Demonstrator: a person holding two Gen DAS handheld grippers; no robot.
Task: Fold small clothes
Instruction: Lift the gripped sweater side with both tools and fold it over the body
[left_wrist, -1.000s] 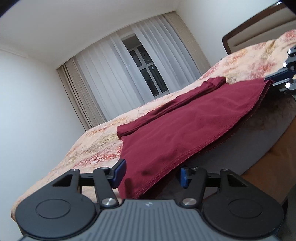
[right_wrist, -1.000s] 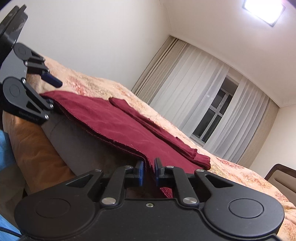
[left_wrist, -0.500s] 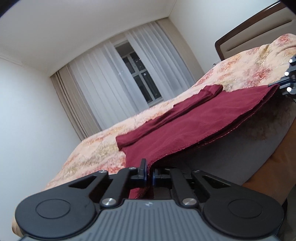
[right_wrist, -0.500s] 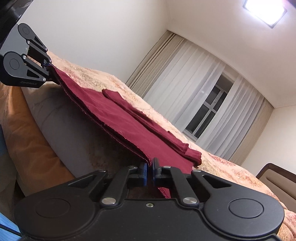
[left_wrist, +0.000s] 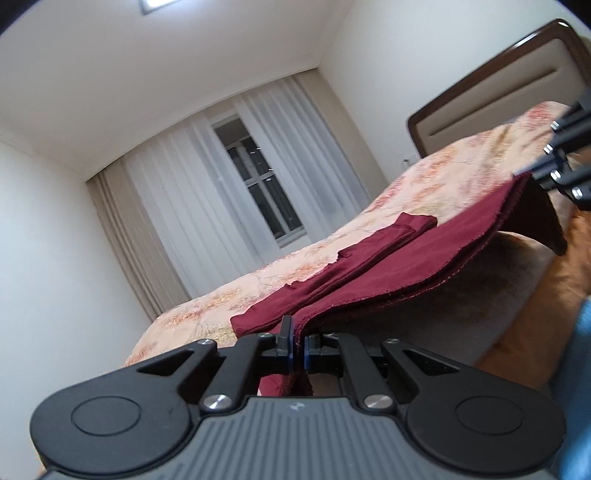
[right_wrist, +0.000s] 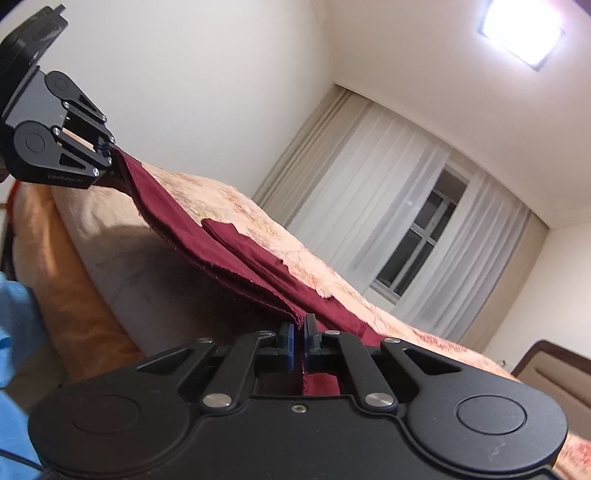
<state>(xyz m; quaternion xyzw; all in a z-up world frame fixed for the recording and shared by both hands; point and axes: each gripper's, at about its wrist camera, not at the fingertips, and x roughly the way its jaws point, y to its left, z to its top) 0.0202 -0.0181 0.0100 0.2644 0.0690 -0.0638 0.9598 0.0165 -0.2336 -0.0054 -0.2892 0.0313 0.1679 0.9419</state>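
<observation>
A dark red garment (left_wrist: 406, 254) lies on the floral bedspread (left_wrist: 443, 177), with a folded strip (left_wrist: 373, 251) of the same cloth across its far side. My left gripper (left_wrist: 297, 347) is shut on one near corner of its hem. In the right wrist view my right gripper (right_wrist: 298, 343) is shut on the other near corner of the garment (right_wrist: 229, 258). The near edge hangs stretched between them, lifted off the bed's side. Each gripper shows in the other's view: the right gripper (left_wrist: 532, 173) at far right, the left gripper (right_wrist: 109, 151) at upper left.
The bed's grey side (left_wrist: 480, 295) and an orange cover (left_wrist: 535, 314) lie below the lifted hem. A brown headboard (left_wrist: 498, 103) stands at the right. White curtains and a window (left_wrist: 258, 184) fill the far wall. A blue sleeve (left_wrist: 580, 350) shows at the right edge.
The left jaws closed on the hem and the right jaws closed fully. Both grippers then rose, lifting the garment's near edge off the bed's side.
</observation>
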